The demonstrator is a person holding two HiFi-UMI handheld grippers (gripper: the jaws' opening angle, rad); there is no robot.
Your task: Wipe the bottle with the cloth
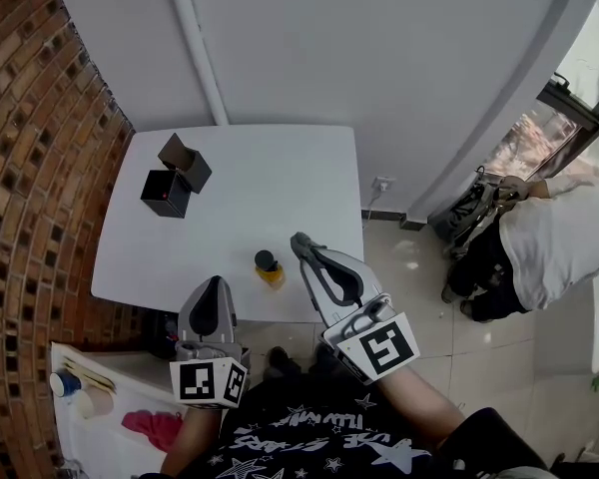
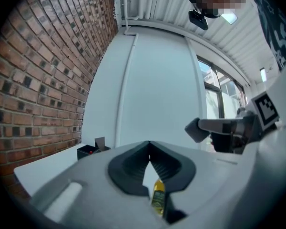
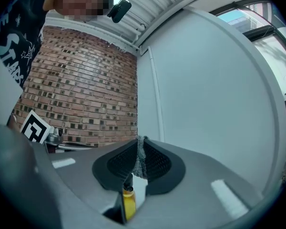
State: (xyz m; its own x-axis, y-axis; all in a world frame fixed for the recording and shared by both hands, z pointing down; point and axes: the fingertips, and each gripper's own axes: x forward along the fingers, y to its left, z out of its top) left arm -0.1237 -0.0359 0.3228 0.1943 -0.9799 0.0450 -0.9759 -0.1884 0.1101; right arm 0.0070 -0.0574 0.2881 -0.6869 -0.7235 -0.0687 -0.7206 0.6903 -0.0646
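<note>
Right claw pinches the grey cloth, left claw is pressed together and empty, and the yellow bottle stands upright on the table between both claws, just ahead.

Small bottle, yellow body, black cap, stands upright near the front edge of the white table, uncovered. Grey fuzzy cloth is a thin bunched strip pinched between the right gripper jaws, held off the table, near the bottle, not touching it.
</note>
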